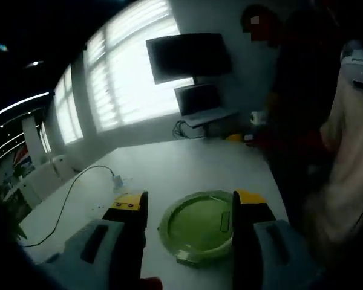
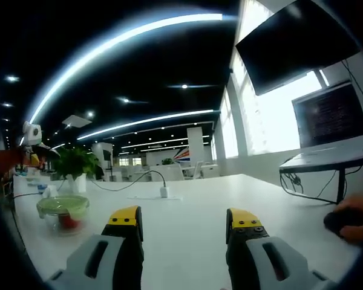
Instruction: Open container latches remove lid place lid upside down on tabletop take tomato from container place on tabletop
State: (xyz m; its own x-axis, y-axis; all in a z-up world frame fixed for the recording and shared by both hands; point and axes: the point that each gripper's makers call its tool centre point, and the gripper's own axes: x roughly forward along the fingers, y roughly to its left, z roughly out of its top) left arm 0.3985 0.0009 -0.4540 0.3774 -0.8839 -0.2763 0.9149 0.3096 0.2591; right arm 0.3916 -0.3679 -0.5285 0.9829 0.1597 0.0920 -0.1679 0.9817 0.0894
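Observation:
A round clear container with a green lid (image 1: 198, 228) sits on the white table (image 1: 169, 166) right in front of my left gripper (image 1: 190, 208). Its jaws stand apart on either side of the lid, above it, with nothing between them. In the right gripper view the same container (image 2: 62, 212) stands far to the left on the table (image 2: 187, 208), something red showing through its wall. My right gripper (image 2: 186, 222) is open over bare tabletop, well away from the container. A lid latch (image 1: 188, 261) shows at the near rim.
A white charger and black cable (image 1: 117, 179) lie on the table left of the container. A laptop on a stand (image 1: 199, 106) and a wall screen (image 1: 187, 55) are at the far edge. A person (image 1: 327, 121) stands at the right. A potted plant (image 2: 75, 166) is at far left.

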